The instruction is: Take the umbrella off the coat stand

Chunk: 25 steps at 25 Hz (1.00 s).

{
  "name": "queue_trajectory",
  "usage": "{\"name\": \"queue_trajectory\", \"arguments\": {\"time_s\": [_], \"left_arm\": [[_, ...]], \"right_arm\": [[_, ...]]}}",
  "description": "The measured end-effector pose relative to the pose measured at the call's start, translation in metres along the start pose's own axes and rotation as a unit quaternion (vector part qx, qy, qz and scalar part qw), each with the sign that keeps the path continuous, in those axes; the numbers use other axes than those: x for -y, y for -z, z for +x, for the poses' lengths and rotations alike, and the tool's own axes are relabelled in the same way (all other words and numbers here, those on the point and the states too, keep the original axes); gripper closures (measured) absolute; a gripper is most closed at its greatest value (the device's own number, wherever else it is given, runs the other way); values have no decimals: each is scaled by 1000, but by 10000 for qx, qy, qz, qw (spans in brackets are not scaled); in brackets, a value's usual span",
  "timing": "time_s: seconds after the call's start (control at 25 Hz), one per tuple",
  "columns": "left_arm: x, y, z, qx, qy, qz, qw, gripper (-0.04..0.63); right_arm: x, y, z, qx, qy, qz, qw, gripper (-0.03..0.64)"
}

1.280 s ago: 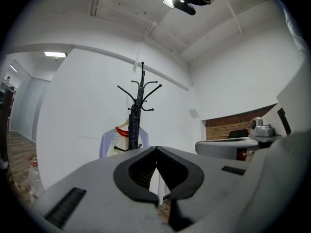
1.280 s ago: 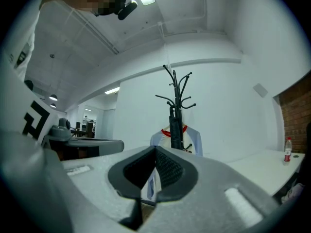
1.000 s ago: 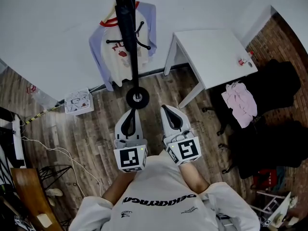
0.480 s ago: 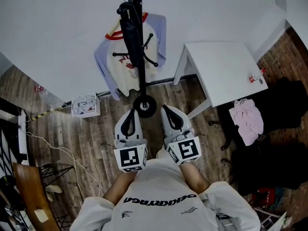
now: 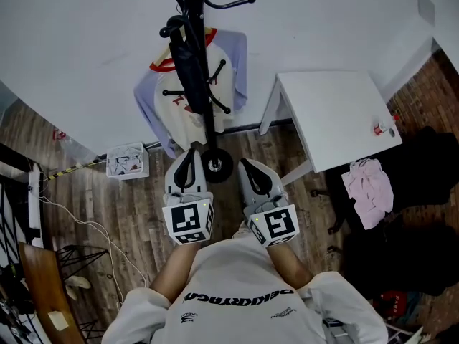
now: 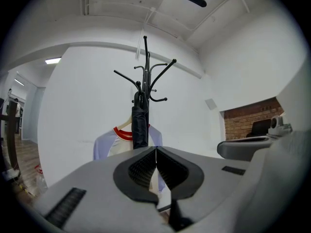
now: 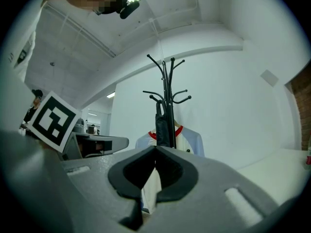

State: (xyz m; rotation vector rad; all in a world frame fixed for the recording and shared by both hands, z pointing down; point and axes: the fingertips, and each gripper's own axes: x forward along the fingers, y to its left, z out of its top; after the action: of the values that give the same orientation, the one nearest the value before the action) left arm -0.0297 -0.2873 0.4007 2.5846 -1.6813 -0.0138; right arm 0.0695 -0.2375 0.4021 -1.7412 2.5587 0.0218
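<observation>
Left gripper [image 6: 155, 150]: jaws pressed together, nothing between them. Right gripper [image 7: 155, 148]: jaws likewise closed tip to tip, empty. Both are held side by side, pointing toward the coat stand [image 5: 209, 127]; in the head view its round base shows between the two sets of tips, left gripper just left of it, right gripper just right of it. Umbrella [image 5: 188, 70]: black, folded, hanging upright from a hook against the stand's pole, on the pole's left side, well above the base and apart from both grippers. In both gripper views it hangs straight ahead, above the closed tips. Shirt [image 5: 179, 117]: white body, lilac sleeves, red collar, hanging on the stand behind the umbrella. White wall behind the stand. Desk [image 5: 337, 113]: white, to the right of the stand, a small red-and-white item near its far right edge, too small to identify. Small printed box [image 5: 128, 161] on the wooden floor left of the stand. Pink cloth [image 5: 369, 190] on dark furniture beyond the desk, farther right.
</observation>
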Motion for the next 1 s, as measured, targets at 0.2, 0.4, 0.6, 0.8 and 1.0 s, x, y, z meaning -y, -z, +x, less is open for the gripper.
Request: {"name": "queue_trajectory", "arguments": {"time_s": [0.2,0.4,0.6,0.8,1.0], "left_arm": [[2,-13,27,77,14,3,10000,589],[-2,-25,50,146,-3,-160,9998,521],[-10,-32,77,107,-11,-278,9996,418],[-23,-39,107,-44,-7,-400,9992,314],[-37,-41,141,-244,-21,-446,9987,239]], "right_arm": [[17,1,4,-22,-14,-1,10000,617],[28,4,9,-29,-76,52,10000,617],[34,5,15,-50,-166,49,9998,617],[37,6,19,-59,-242,173,9995,617],[35,4,22,-35,-303,199,9993,617]]}}
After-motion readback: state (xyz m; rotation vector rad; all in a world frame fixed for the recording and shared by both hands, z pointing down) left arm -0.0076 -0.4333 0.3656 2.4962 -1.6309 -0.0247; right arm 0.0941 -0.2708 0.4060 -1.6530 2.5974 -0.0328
